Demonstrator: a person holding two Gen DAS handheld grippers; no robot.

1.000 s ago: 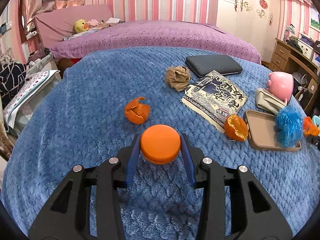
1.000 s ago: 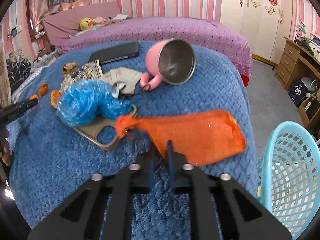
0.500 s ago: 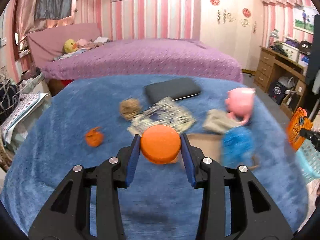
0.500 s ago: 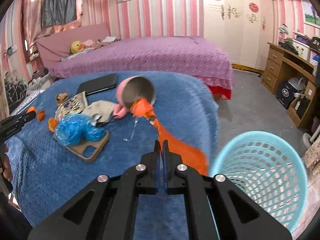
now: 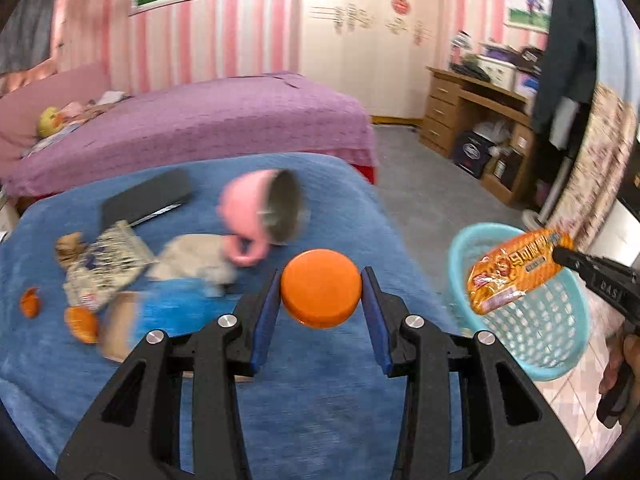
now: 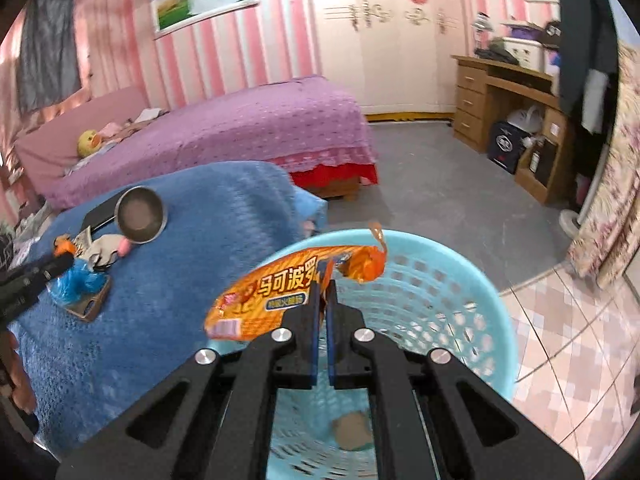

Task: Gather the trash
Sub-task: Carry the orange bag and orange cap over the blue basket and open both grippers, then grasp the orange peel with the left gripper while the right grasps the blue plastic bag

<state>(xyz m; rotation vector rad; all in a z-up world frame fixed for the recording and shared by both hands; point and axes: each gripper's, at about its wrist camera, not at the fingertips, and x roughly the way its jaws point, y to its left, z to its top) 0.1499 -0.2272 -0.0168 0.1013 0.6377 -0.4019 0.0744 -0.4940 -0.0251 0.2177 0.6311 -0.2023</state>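
The right gripper [image 6: 323, 280] is clamped tight on an orange snack wrapper [image 6: 280, 292], its blue pads pressed together with the foil pinched between them. The wrapper hangs over the open mouth of a light blue basket [image 6: 472, 304] that stands on the floor just beside the blue blanket [image 6: 168, 320]. At the bottom of the basket lies a brownish crumpled lump [image 6: 352, 432].

The left gripper [image 5: 321, 292] is partly open and holds a round orange cap [image 5: 321, 288] squeezed between its two blue pads, above the blanket near its right edge. From this view the wrapper [image 5: 512, 276] shows off to the right, above the basket [image 5: 532, 336].

Spread on the blanket are a pink cup [image 5: 256, 216] lying on its side, a black flat case [image 5: 144, 202], a printed packet [image 5: 104, 268], a brown crumpled wad [image 5: 68, 246], two pieces of orange peel [image 5: 82, 324] and a blue mesh ball [image 5: 172, 312], all blurred. Behind them stands a bed with a purple cover [image 6: 224, 136], and a wooden desk [image 6: 508, 92] stands against the far wall.
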